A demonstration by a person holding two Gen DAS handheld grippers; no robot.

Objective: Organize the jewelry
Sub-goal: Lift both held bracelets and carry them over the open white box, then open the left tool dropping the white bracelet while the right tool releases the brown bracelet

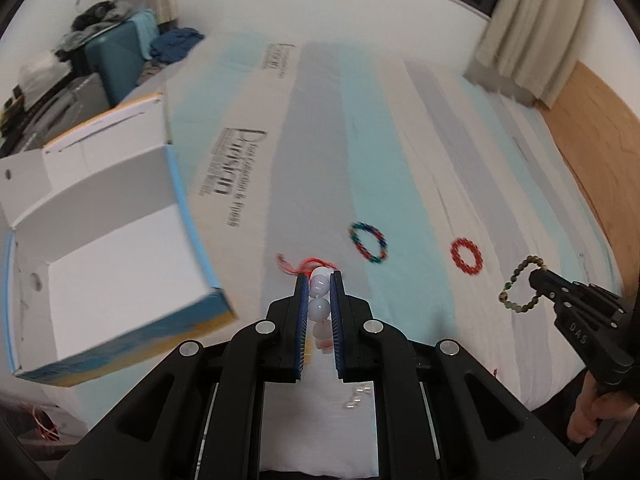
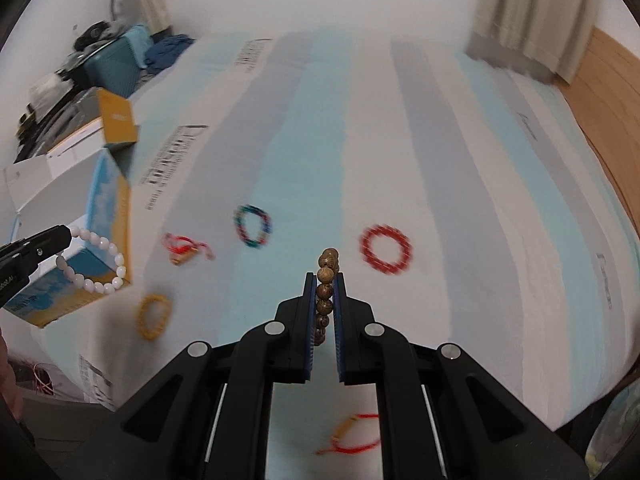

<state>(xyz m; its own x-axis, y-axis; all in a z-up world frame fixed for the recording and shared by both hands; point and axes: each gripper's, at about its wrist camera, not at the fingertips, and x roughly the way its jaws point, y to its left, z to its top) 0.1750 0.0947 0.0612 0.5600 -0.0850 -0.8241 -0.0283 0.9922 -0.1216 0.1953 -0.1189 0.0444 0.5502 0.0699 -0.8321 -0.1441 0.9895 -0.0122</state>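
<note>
Left gripper (image 1: pixel 319 280) nearly closed, jaws clamped on a white bead bracelet (image 1: pixel 319 298); the bracelet's loop hangs off the tips in front of the box in the right wrist view (image 2: pixel 100 264); right gripper (image 2: pixel 325 280) also nearly closed, pinching a brown wooden bead bracelet (image 2: pixel 325 292), beads stacked upright between the blue pads; from the left wrist view that bracelet dangles as a loop (image 1: pixel 520 284) from the right gripper's tip (image 1: pixel 538 280).

Open cardboard box (image 1: pixel 192 216), white inside, blue and yellow outside, sits on the left part of the striped bedsheet (image 2: pixel 400 140); flaps up; interior looks bare white, far corner not readable.

Loose on the sheet: multicolour bracelet (image 2: pixel 252 226), red bracelet (image 2: pixel 386 249), red cord bracelet (image 2: pixel 184 248), yellow bead bracelet (image 2: pixel 154 315) just beside the box's near corner, another red cord piece (image 2: pixel 352 434) under the right gripper; all well apart from each other.

Wooden bed frame (image 2: pixel 608 92) along the right edge; curtain (image 2: pixel 532 16) at the far right corner; teal suitcase (image 1: pixel 120 56) and clutter beyond the left edge; broad sheet area between box and bracelets.
</note>
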